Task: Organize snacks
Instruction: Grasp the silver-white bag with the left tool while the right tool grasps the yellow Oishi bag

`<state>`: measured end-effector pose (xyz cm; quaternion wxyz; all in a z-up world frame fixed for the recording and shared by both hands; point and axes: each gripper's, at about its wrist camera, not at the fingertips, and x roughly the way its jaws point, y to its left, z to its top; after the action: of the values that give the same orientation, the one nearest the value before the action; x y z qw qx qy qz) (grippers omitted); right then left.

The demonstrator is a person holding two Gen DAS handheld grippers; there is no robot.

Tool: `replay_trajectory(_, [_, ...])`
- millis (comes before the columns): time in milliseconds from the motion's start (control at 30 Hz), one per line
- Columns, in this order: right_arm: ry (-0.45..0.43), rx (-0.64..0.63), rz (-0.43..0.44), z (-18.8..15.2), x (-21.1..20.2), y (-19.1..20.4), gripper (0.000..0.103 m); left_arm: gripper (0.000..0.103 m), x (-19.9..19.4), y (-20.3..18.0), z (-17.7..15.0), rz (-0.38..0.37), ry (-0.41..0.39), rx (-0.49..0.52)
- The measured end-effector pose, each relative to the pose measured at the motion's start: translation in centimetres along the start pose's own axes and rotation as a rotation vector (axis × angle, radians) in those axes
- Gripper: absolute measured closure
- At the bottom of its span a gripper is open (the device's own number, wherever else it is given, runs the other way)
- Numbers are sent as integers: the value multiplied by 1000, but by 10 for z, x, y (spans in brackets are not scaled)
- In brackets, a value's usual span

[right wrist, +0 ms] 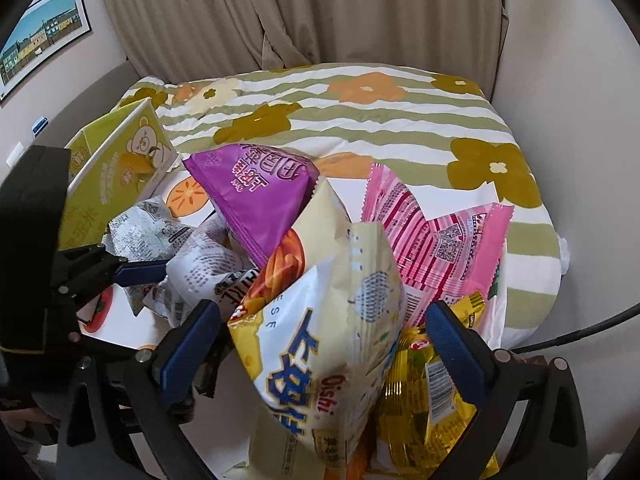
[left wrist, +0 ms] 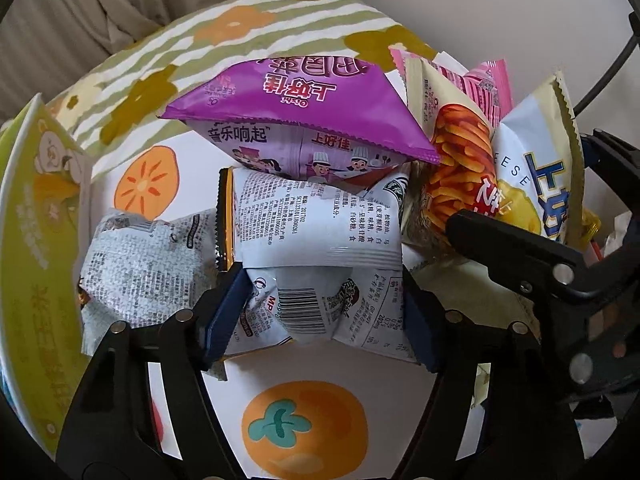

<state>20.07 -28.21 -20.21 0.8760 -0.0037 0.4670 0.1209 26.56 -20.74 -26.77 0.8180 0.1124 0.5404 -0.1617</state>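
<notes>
Snacks are piled in a heap on the fruit-print cloth (left wrist: pixel 280 376), with the green-striped flowered blanket (right wrist: pixel 360 120) spread behind it and beige curtains (right wrist: pixel 280 12) at the back. A framed picture (right wrist: pixel 44 32) hangs on the wall at far left in the right wrist view. On the left edge of the heap stands a green carton with a cartoon bear (left wrist: pixel 44 216), tilted and close to the packets.

The purple Oishi bag (left wrist: pixel 296 108) sits on top of the pile and overlaps the far end of the white snack packet (left wrist: pixel 320 232), which lies printed back up, barcode toward the camera. Beside it on the left, touching, lies a crumpled silver-grey packet (left wrist: pixel 148 264). To the right a bag printed with orange sticks (left wrist: pixel 456 168) leans upright, with a pink striped packet (right wrist: pixel 436 236) behind it.

The left gripper (left wrist: pixel 326 304) is down over the white packet: both blue pads press its sides and the film bulges and creases between them, so the jaws are narrowed to a grip on it.

The right gripper (right wrist: pixel 316 344) stands wide, its blue fingers (right wrist: pixel 188 344) either side of the cream-and-blue Oishi cheese bag (right wrist: pixel 316 360). That bag stands upright between them. The pads are near its sides, but whether they touch I cannot tell. A gold foil packet (right wrist: pixel 420 400) crowds in just under the right-hand finger.
</notes>
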Motion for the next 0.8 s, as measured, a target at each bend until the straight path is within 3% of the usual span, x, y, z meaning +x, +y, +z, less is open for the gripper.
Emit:
replay_trajectory(167, [1,-6,-3,0,2,0,3,35,-2,1,-1,-4,5,-5])
replay_trajectory(267, [24,-15,-4,-2,7,0,23,35,-3,0,-3,0,7,-8])
replay_trajectory(367, [16,-10,-9,-4,5,0,30,35,-6,0,-4,2,9,-14])
replay_trajectory(500, [1,5,-11,-7,-4,-3,46,35,-14,1,-5,9,-5,-23])
replay_trajectory(800, [-32,47,-28,-11,-39,-6,51,35,-48,-12,-16,28,-52,-37])
